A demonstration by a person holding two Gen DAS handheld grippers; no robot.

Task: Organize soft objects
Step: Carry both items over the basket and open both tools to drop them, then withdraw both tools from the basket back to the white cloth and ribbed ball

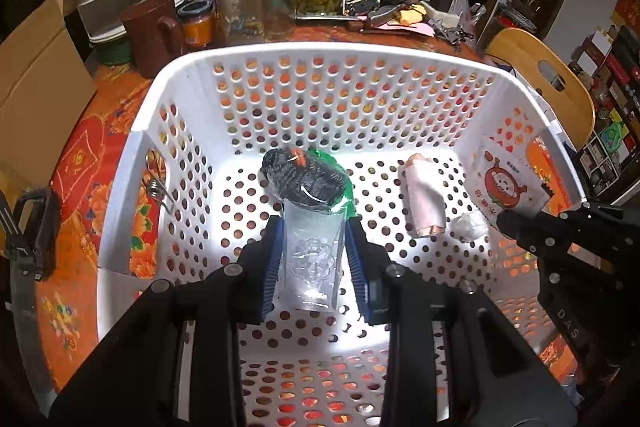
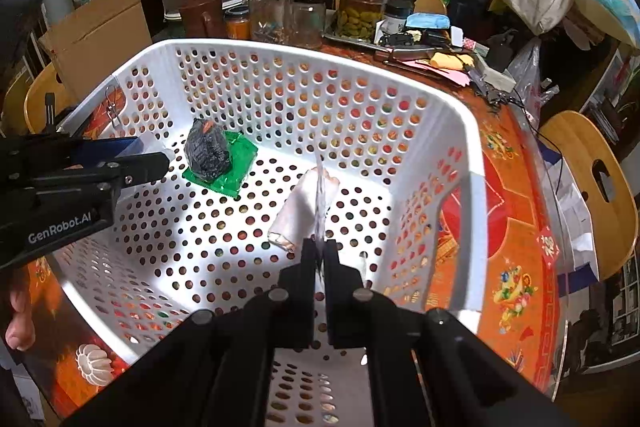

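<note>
My left gripper (image 1: 314,259) sits low in the centre of the left wrist view, its ribbed blue pads (image 1: 271,267) pressed against both sides of a clear, glossy plastic packet (image 1: 314,251) with an embossed flower shape. Beyond it, mid-frame, a crinkly black bundle (image 1: 306,179) lies on a flat green plastic sheet (image 1: 344,183) on the floor of the white basket (image 1: 320,67), a rigid plastic tub with rounded corners, its walls and floor pierced by rows of round holes.

To the right of centre lies a soft, pale pink roll of cloth (image 1: 424,199), and just beside it a small crumpled white wad (image 1: 470,225). Farther right, a flat printed pouch (image 1: 508,183) with a red cartoon figure stands against the basket wall; in the right wrist view my right gripper (image 2: 319,259) is shut on its thin edge (image 2: 320,195), seen side-on.

A wire clip (image 1: 156,183) hangs on the left wall.
</note>
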